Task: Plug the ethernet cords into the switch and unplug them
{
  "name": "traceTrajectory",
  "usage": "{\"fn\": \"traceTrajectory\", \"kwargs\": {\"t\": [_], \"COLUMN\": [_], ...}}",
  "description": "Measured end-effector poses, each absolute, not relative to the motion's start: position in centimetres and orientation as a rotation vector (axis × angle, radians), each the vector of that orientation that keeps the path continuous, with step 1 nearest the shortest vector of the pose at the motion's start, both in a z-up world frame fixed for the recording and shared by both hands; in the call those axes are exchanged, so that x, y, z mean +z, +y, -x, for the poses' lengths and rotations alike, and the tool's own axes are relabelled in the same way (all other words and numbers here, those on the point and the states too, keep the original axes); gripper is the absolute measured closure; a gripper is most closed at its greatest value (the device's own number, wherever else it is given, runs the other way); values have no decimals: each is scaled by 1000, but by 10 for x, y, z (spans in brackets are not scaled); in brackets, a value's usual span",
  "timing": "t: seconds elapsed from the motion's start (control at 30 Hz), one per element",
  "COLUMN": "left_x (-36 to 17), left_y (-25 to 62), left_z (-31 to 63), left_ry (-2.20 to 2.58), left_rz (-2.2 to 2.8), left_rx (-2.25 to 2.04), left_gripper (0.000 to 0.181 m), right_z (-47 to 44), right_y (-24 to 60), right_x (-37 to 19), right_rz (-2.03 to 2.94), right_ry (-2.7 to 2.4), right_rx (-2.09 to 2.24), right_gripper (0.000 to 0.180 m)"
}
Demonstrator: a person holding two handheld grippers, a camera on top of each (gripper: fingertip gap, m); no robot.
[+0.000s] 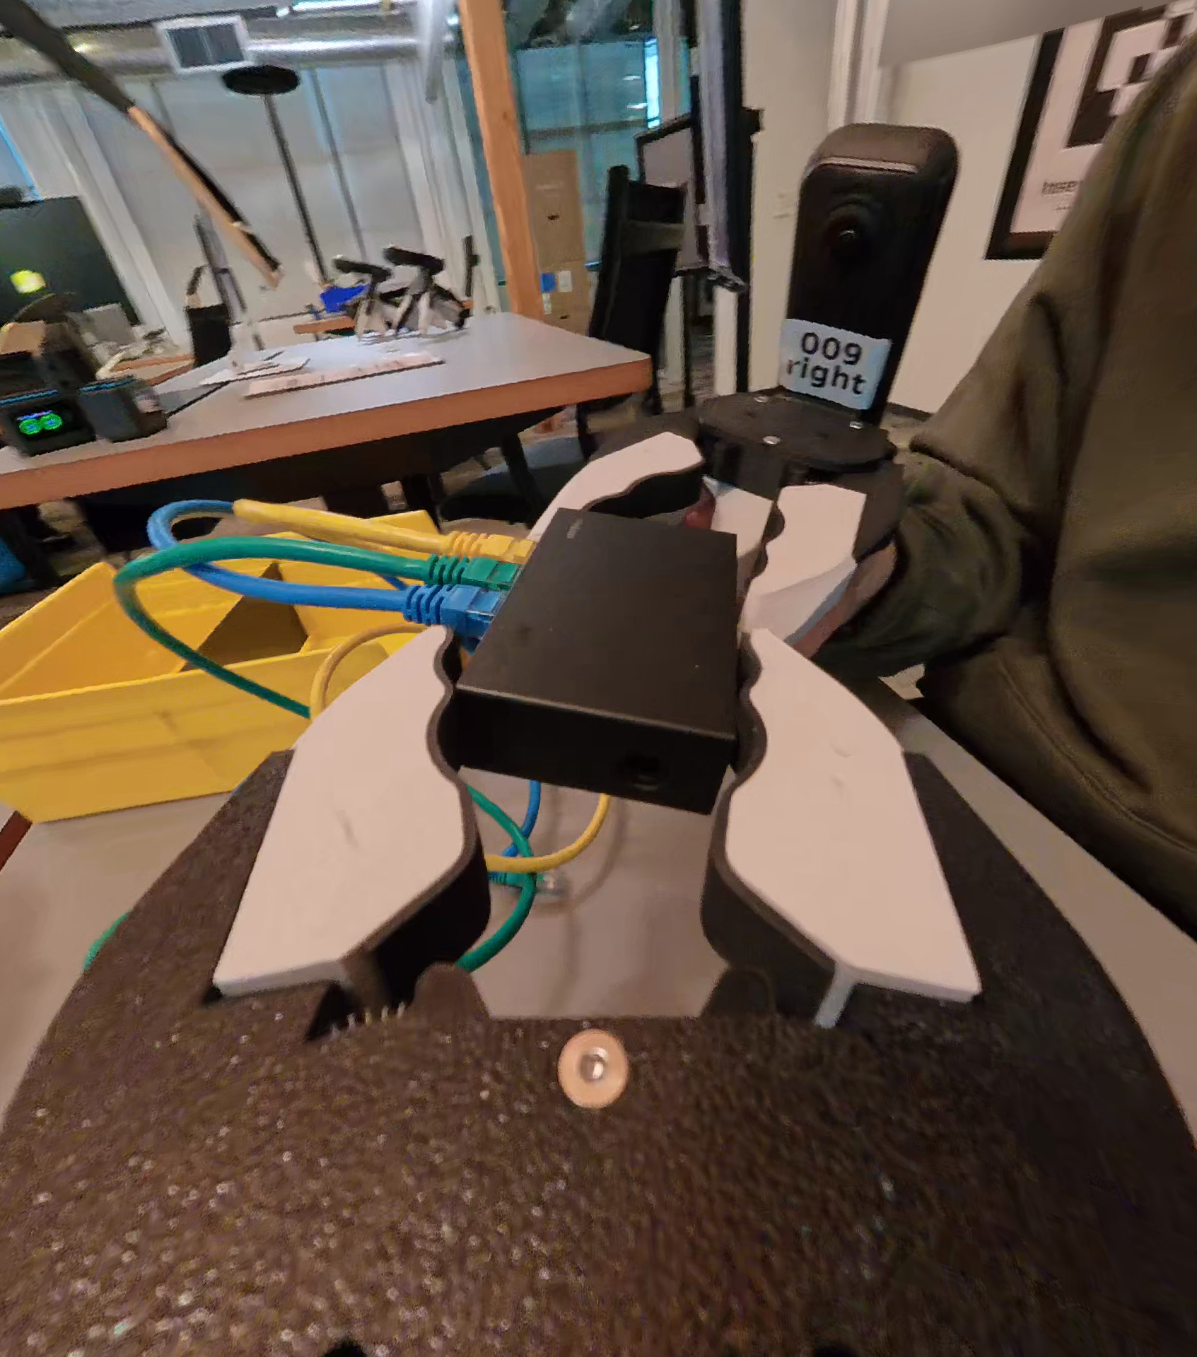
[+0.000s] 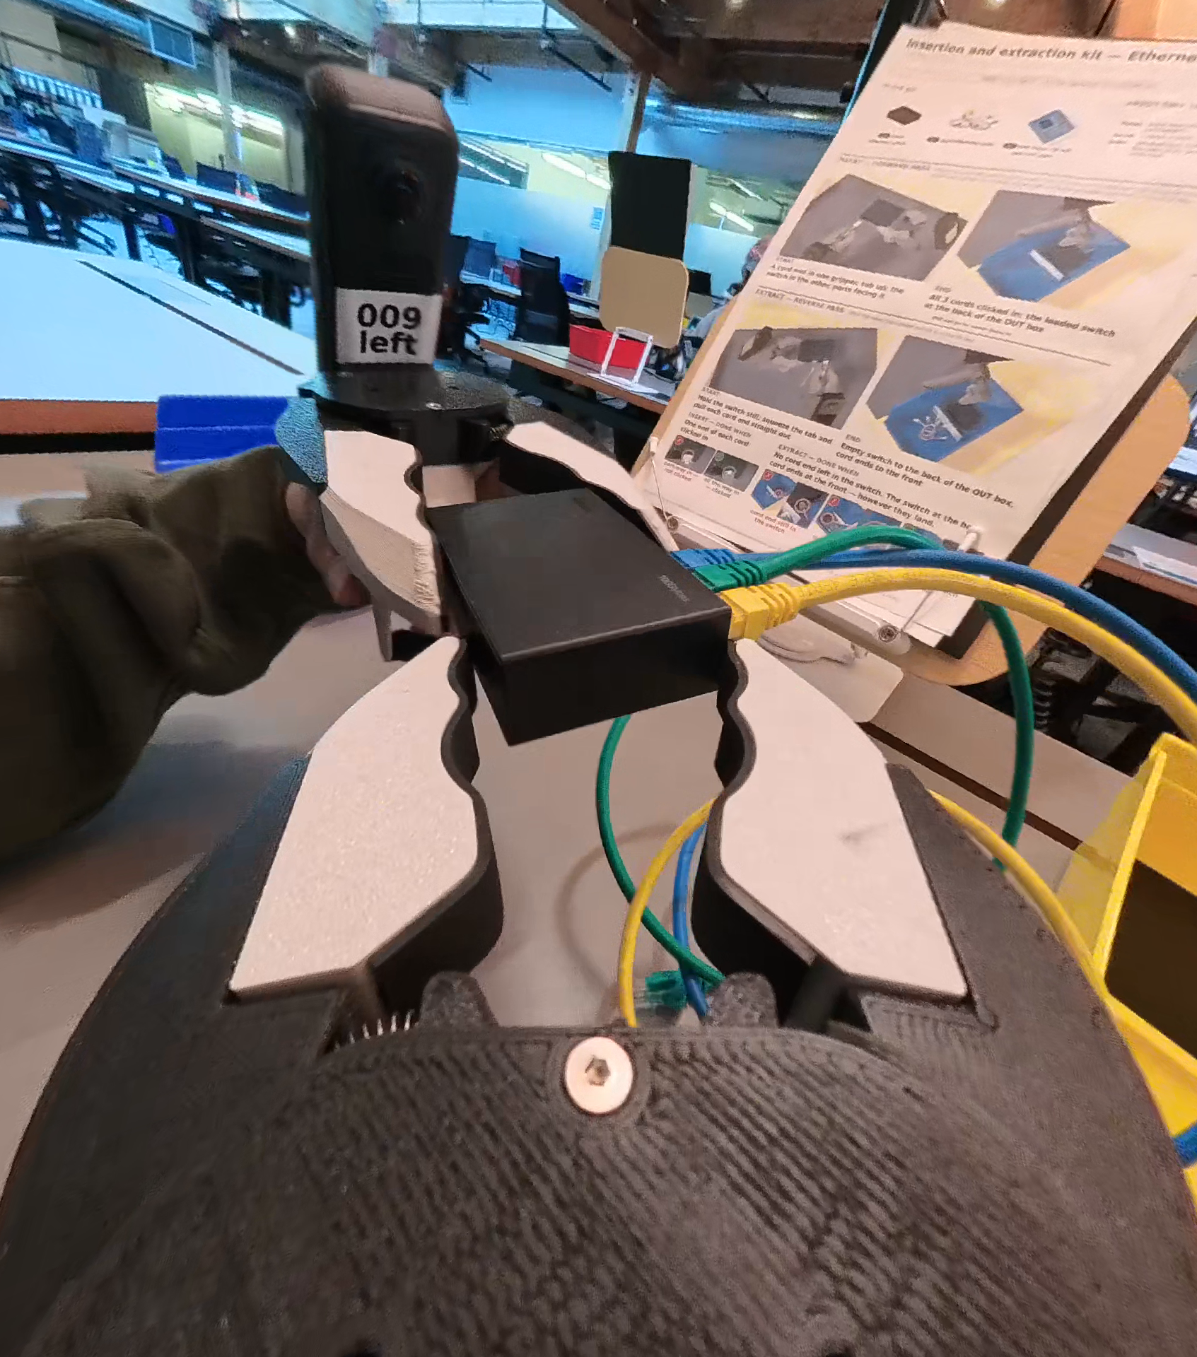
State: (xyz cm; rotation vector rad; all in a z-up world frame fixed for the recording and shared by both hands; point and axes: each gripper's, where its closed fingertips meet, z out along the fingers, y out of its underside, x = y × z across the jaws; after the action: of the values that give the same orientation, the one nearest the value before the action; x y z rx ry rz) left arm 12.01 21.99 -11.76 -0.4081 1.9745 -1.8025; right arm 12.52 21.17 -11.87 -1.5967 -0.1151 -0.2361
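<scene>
wood post [image 1: 500, 147] | brown-edged table [image 1: 360, 433] | long benches [image 2: 140, 191] | ceiling lights [image 2: 500, 158]

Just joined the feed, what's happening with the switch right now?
Both tongs, left and right, grip the black switch from opposite ends, holding it above the table. The yellow, green and blue cords are all plugged into one side; their free ends dangle below. A yellow bin sits alongside.
</scene>
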Motion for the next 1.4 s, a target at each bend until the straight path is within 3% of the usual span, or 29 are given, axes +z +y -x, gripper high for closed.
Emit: {"fn": "traceTrajectory", "kwargs": {"t": [0.27, 0.37, 0.57, 0.63, 0.83, 0.93, 1.4], "left_x": [-118, -127, -131, -128, -132, -137, -132], "left_y": [238, 236, 245, 246, 227, 220, 237], "left_z": [-121, -118, -120, -116, -102, -97, -96], "left_ry": [1933, 1952, 1765, 1755, 1882, 1952, 1809], "left_rz": [166, 185, 213, 194, 130, 122, 81], "left_rx": [-2239, -2360, -2718, -2788, -2941, -2972, -3104], "left_gripper": [112, 112, 113, 113, 113, 113, 113], "right_z": [-117, -128, -149, -152, -129, -121, -101], "right_y": [210, 199, 195, 193, 199, 198, 210], "right_x": [-134, -120, -145, -149, -147, -146, -158], "right_rz": [1635, 1532, 1513, 1478, 1365, 1328, 1340], "right_ry": [-324, -420, -693, -788, -924, -962, -1038], "right_rx": [-224, -397, -870, -995, -1071, -1111, -1134], "right_gripper": [124, 125, 120, 129, 138, 162, 165]}}
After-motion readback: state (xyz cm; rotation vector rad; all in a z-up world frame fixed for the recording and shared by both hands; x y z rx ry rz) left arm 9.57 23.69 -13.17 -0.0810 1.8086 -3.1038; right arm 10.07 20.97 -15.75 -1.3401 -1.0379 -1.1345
